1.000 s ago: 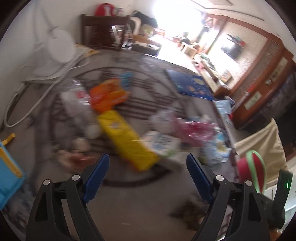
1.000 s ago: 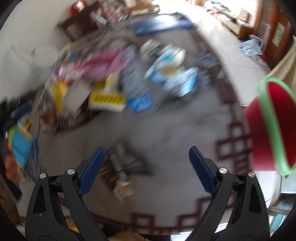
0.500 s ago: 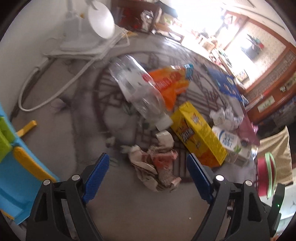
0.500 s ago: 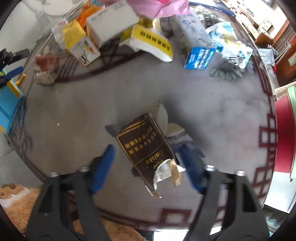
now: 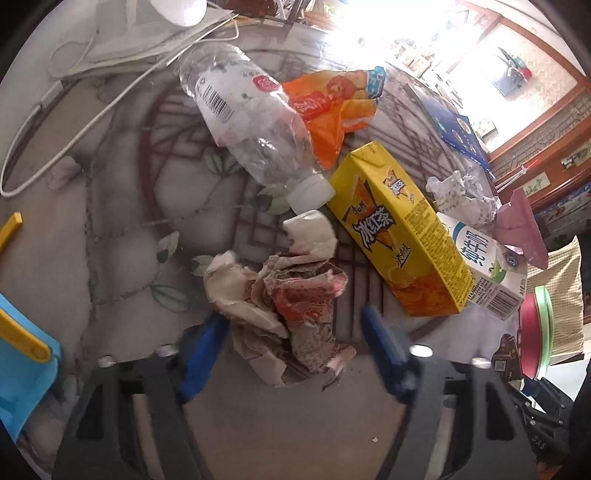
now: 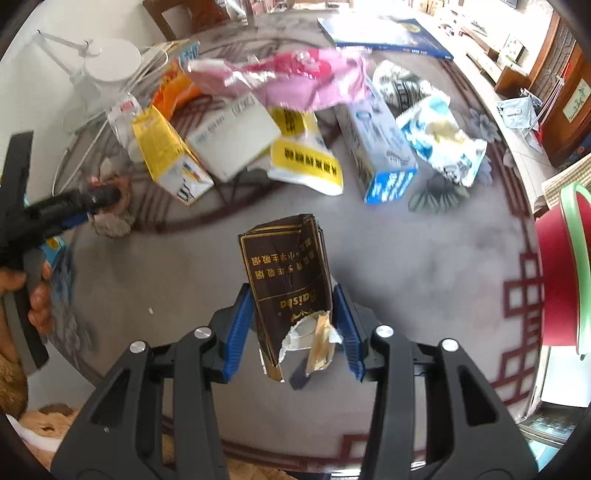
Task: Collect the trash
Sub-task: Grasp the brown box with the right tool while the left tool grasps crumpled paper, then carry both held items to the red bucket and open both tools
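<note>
My left gripper [image 5: 291,332] is part-way closed, its blurred blue jaws on either side of a crumpled paper wad [image 5: 280,302]; contact is unclear. Past it lie a clear plastic bottle [image 5: 251,118], an orange snack bag [image 5: 332,107] and a yellow tea carton [image 5: 402,229]. My right gripper [image 6: 293,317] is shut on a torn brown cigarette pack [image 6: 288,273], held just above the table. The left gripper [image 6: 74,206] also shows at the left of the right wrist view, at the paper wad.
A red bin with a green rim [image 6: 561,266] stands at the table's right edge. More trash lies beyond: a pink wrapper [image 6: 295,77], a blue-white box [image 6: 376,147], a milk carton [image 5: 484,266]. A blue book [image 6: 380,33], a lamp base [image 6: 110,62] and cable [image 5: 55,140] sit farther back.
My right gripper closed onto the brown cigarette pack and has it held. My left gripper moved in on the paper wad and its jaws narrowed around it.
</note>
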### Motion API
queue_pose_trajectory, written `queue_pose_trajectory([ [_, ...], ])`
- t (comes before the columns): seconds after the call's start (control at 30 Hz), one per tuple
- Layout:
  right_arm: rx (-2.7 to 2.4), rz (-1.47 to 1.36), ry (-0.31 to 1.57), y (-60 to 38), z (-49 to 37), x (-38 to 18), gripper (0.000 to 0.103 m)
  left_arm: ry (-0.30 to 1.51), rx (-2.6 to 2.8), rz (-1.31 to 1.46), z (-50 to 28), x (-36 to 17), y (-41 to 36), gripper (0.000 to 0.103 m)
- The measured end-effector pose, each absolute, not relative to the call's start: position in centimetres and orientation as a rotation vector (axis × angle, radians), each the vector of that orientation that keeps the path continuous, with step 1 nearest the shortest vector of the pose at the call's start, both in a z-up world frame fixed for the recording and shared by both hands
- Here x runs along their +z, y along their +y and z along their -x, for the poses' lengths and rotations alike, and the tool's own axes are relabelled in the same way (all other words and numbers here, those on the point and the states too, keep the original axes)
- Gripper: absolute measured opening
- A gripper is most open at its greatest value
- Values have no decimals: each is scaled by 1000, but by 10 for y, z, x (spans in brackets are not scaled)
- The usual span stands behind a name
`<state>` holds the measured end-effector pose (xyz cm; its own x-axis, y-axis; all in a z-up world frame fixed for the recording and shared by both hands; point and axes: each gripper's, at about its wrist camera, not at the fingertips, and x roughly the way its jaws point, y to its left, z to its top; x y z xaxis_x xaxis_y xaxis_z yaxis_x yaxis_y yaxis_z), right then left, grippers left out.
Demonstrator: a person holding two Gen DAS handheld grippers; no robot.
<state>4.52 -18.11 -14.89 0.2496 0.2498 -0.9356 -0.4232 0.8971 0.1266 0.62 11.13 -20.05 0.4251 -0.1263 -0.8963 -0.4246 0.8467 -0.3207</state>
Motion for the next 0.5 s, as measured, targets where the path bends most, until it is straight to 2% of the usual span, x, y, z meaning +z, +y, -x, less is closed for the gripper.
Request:
queue_pose_trajectory([
  [0.03, 461, 166, 1237, -179, -47, -147, 44, 1133, 199, 569, -6, -202, 112, 44],
  [0.17, 464, 163, 1274, -172, -46, -162, 44, 1098, 193, 570, 1, -197, 115, 29],
  [0.33, 459, 140, 1335, -166, -48, -181, 49, 1045, 221, 533, 10, -179, 118, 27],
  [0.4, 460, 146, 1333, -164, -47, -181, 65, 1031, 228, 520, 12, -173, 119, 27],
  [0.5, 466, 151, 1319, -163, -47, -179, 72, 1011, 226, 509, 15, -164, 119, 27],
])
